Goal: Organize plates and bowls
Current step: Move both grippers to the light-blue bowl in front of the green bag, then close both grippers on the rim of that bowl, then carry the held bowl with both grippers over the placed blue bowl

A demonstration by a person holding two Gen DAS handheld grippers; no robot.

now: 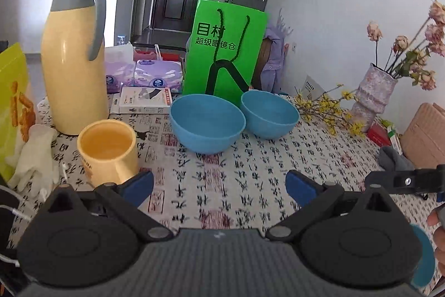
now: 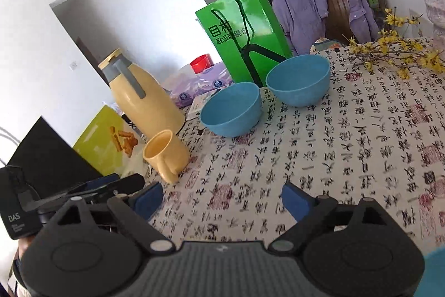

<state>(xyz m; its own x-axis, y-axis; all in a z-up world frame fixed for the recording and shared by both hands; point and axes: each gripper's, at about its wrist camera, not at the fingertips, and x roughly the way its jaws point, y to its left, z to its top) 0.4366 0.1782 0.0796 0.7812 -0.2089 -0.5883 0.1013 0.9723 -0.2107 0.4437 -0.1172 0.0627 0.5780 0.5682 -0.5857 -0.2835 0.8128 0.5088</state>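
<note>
**Both claws wide, bowls waiting ahead**

Spreading wide over the calligraphy-print tabletop (image 1: 222,180): left claw (image 1: 219,187), gripping nothing. Gaping wide too and carrying nothing: right claw (image 2: 221,203). Sitting farther back, side by side and almost touching: left blue bowl (image 1: 207,123) and right blue bowl (image 1: 269,114), both upright, just before the green paper bag (image 1: 225,46). Standing off to the left: yellow mug (image 1: 108,151), with the yellow thermos jug (image 1: 72,60) looming behind.

Two bowls (image 1: 207,123) (image 1: 269,113) side by side on the tablecloth (image 1: 250,171), apparently touching; bag (image 1: 225,52) behind, mug (image 1: 108,152) and flask (image 1: 73,57) left, vase (image 1: 372,93) right.
</note>
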